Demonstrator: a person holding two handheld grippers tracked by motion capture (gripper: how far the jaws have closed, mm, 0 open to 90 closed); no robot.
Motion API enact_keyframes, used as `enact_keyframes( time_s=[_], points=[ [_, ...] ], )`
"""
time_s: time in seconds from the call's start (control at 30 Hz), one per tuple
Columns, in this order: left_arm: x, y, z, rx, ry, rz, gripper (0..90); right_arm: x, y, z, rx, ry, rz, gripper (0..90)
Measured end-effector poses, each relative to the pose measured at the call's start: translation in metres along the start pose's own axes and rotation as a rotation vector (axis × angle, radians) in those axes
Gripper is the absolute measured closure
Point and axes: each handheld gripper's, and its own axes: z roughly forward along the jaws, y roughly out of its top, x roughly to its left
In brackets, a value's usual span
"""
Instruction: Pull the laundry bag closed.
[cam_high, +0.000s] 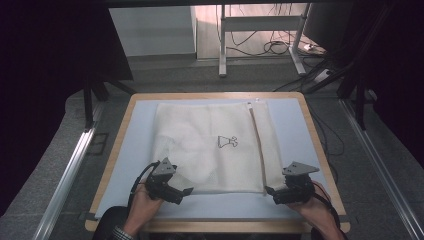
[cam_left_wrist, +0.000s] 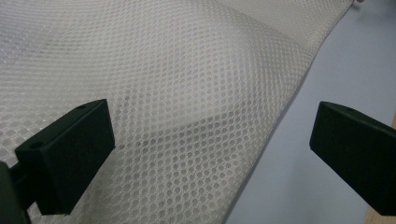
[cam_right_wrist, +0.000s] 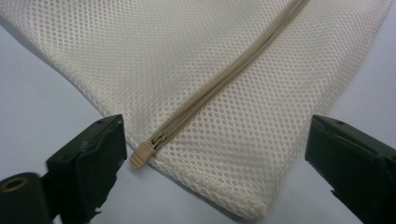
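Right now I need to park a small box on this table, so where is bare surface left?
The widest free patch is the blue mat strip left of the mesh bag, up to the wooden rim. A narrower strip runs right of the bag. The near edge is crowded: the left claw and right claw sit there at the bag's corners.

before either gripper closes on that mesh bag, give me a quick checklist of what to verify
1. Left gripper open, jaws wide: ok.
2. Right gripper open: ok.
3. Cream mesh zip bag lying flat on the pale blue tabletop: ok, slight wrinkles.
4. Beige zipper pull lies between the right jaws: ok.
5. Left jaws straddle the bag's near edge: ok.
6. Zipper fully closed along its length: cannot tell.
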Motion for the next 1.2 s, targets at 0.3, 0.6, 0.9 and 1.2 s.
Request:
enact_keyframes(
  time_s=[0.3, 0.6, 0.9, 1.2],
  points=[
    [0.0, 0.0, 0.002, 0.013, -0.008, -0.001, 0.0, 0.009, 0.001, -0.002, 0.035, -0.017, -0.117, 27.4],
    [0.0, 0.0, 0.004, 0.026, -0.017, 0.002, 0.0, 0.02, 0.001, 0.004, 0.069, 0.018, -0.205, 40.7],
    [-0.001, 0.0, 0.005, 0.034, -0.018, 0.006, 0.0, 0.027, 0.001, 0.01, 0.081, 0.041, -0.249, 40.8],
    [-0.001, 0.0, 0.005, 0.036, -0.017, 0.009, 0.0, 0.033, 0.003, 0.014, 0.103, 0.003, -0.303, 48.4]
  ],
)
